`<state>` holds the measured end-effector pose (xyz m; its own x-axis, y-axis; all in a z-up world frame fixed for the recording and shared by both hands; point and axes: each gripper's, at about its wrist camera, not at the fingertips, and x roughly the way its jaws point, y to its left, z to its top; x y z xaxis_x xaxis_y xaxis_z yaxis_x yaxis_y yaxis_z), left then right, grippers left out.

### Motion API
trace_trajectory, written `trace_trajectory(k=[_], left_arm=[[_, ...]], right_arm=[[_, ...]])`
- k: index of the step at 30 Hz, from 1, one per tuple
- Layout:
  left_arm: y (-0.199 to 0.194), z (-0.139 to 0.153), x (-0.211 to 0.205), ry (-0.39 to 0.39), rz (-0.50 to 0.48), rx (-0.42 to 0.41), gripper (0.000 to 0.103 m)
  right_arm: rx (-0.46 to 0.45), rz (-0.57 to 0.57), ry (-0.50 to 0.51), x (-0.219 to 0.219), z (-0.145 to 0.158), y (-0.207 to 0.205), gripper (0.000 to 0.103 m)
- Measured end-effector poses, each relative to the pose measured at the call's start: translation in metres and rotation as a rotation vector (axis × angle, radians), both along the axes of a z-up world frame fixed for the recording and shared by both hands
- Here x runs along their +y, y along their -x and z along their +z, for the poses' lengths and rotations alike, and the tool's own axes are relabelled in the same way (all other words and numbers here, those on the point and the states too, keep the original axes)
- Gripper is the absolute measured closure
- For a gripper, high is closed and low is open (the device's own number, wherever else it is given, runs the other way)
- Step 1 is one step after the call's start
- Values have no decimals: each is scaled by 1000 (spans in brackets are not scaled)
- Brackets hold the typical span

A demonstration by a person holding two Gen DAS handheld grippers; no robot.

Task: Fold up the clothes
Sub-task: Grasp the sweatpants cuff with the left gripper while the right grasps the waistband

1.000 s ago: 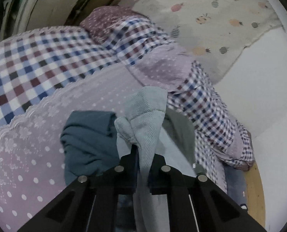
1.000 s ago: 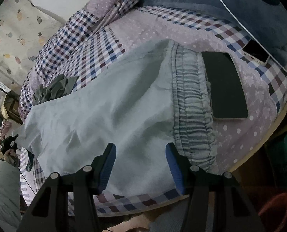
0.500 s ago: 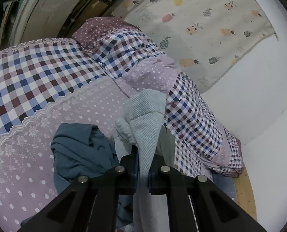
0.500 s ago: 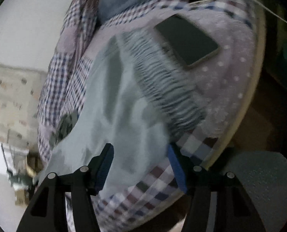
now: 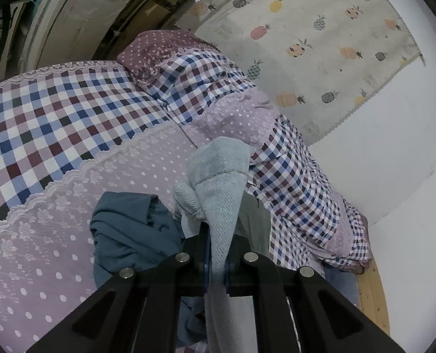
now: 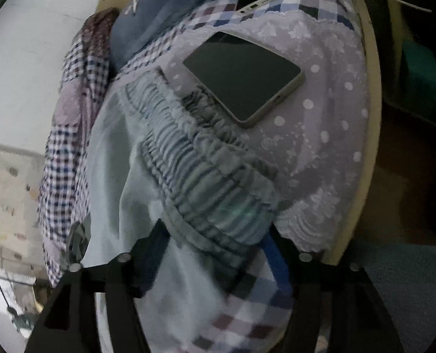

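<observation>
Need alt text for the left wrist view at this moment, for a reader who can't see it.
The left gripper is shut on a bunched corner of the light blue-grey garment, held above a bed. A crumpled teal garment lies just left of it on the polka-dot and checked bedspread, with a pineapple-print cloth on the wall behind.

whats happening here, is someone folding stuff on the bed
Yes. A person with a handheld gripper in each hand is working on pale grey-blue shorts spread on the checked and dotted bedspread. The left gripper is shut on one bunched end of the shorts, lifted above a crumpled teal garment. The right gripper is open, its fingers straddling the elastic waistband near the bed's edge, not yet gripping. A phone lies right beside the waistband.
</observation>
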<state>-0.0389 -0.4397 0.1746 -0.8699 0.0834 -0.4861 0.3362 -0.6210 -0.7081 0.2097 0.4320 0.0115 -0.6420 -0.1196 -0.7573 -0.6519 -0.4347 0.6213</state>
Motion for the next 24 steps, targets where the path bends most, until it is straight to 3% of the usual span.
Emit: trace_trajectory(k=[3, 4, 5, 8, 11, 16, 20, 22, 24], left_arm=[[-9, 4, -7, 1, 16, 6, 98], [-13, 5, -9, 2, 20, 8, 98], [-17, 7, -12, 4, 23, 6, 98], [-29, 12, -17, 12, 33, 6, 98], [-44, 19, -23, 13, 47, 14, 98], [-85, 45, -33, 34, 92, 78, 98], [-150, 65, -46, 53, 186, 187, 98], [-179, 58, -55, 64, 224, 200, 98], [-204, 38, -67, 69, 253, 176, 98]], right_arm=[[-40, 24, -15, 0, -2, 11, 28], [-42, 36, -22, 1, 0, 13, 35], [-40, 51, -39, 2, 6, 14, 52], [4, 138, -141, -2, 37, 27, 70], [68, 259, -258, -11, 81, 53, 74], [166, 399, -363, -23, 149, 117, 76], [269, 479, -408, -33, 199, 150, 76], [321, 506, -409, -39, 217, 152, 76], [337, 521, -387, -38, 216, 152, 76]])
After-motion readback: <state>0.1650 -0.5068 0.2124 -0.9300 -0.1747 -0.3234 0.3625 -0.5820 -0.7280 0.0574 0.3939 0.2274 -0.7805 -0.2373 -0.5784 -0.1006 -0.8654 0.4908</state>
